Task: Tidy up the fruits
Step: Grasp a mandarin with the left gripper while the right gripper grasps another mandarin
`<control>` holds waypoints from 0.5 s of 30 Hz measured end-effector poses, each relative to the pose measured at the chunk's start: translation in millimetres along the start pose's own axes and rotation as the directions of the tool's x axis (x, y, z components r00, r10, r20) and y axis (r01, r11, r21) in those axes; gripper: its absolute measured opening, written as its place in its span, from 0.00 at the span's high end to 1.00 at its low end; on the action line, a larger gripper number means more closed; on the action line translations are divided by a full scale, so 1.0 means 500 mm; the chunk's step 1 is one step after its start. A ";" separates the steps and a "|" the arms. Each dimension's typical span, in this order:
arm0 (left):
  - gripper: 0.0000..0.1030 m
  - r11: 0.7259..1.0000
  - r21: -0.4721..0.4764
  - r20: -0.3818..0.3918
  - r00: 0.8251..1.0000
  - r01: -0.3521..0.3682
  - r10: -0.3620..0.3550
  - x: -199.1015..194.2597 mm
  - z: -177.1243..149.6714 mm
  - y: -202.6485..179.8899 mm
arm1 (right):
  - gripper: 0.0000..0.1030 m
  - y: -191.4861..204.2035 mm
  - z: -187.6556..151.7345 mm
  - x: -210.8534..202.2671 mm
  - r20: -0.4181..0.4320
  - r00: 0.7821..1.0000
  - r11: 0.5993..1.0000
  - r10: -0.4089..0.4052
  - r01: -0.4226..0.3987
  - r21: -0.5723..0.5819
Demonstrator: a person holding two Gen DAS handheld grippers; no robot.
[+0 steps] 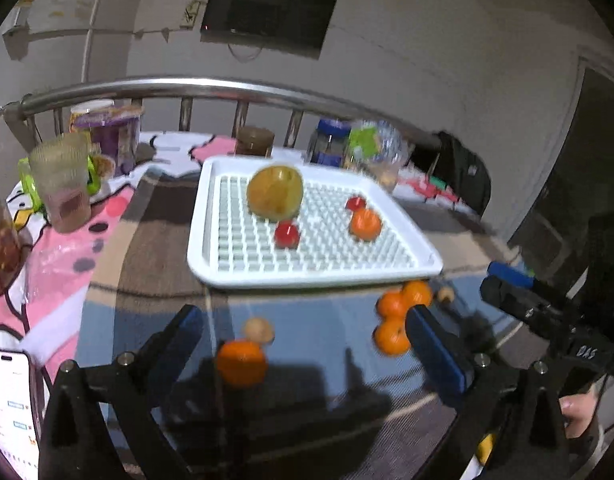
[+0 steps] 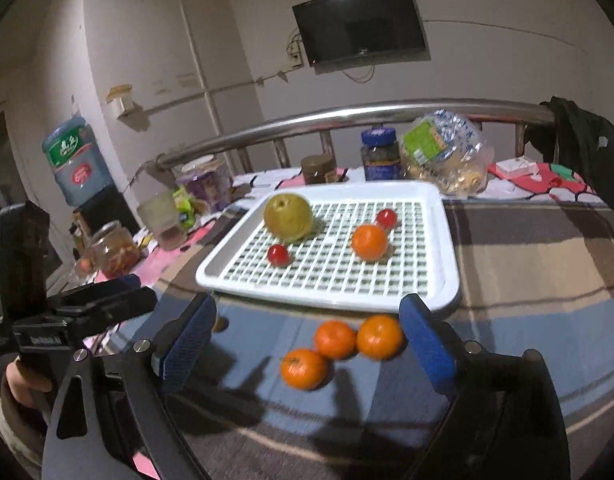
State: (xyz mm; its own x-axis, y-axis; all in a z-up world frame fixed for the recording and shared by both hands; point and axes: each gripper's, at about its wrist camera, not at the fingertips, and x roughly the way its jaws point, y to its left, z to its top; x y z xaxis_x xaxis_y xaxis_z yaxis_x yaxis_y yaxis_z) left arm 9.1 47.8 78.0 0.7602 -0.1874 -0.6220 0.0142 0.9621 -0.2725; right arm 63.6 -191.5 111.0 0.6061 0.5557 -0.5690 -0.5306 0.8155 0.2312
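A white slatted tray (image 1: 211, 264) (image 2: 447, 280) holds a yellow-green pear (image 1: 275, 192) (image 2: 288, 217), two small red fruits (image 1: 287, 235) (image 2: 278, 255) and one orange (image 1: 365, 224) (image 2: 369, 242). Three oranges (image 1: 393, 322) (image 2: 335, 339) lie on the cloth in front of the tray. My left gripper (image 1: 307, 344) is open, with an orange (image 1: 242, 362) and a small tan fruit (image 1: 259, 330) between its fingers' reach. My right gripper (image 2: 311, 340) is open around the three oranges; it shows at the right of the left wrist view (image 1: 515, 280).
Jars, a cup (image 1: 65, 180) and a snack bag (image 2: 443, 152) stand behind the tray along a metal rail (image 2: 347, 114). A phone (image 1: 11, 408) lies at the left. A water bottle (image 2: 73, 160) stands far left.
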 end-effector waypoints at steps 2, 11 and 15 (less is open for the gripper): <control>0.01 1.000 0.005 -0.020 1.000 -0.012 0.012 0.009 -0.016 0.006 | 0.09 0.008 -0.017 0.010 -0.023 1.000 1.000 0.002 -0.002 -0.002; 0.09 0.999 0.013 -0.106 0.993 -0.042 0.043 0.060 -0.059 0.025 | 0.10 0.020 -0.083 0.085 -0.166 0.986 1.000 -0.014 0.016 0.013; 0.22 0.998 -0.003 -0.139 0.989 -0.055 0.054 0.078 -0.069 0.034 | 0.14 0.020 -0.098 0.109 -0.209 0.978 1.000 -0.022 0.025 0.008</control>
State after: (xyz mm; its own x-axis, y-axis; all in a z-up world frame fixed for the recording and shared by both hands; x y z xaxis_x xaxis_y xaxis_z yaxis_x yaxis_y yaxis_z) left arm 16.6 50.2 23.8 0.6619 -0.1611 -0.7321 -0.0297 0.9702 -0.2404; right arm 62.3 -161.2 43.7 0.4809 0.4913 -0.7262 -0.5107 0.8302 0.2235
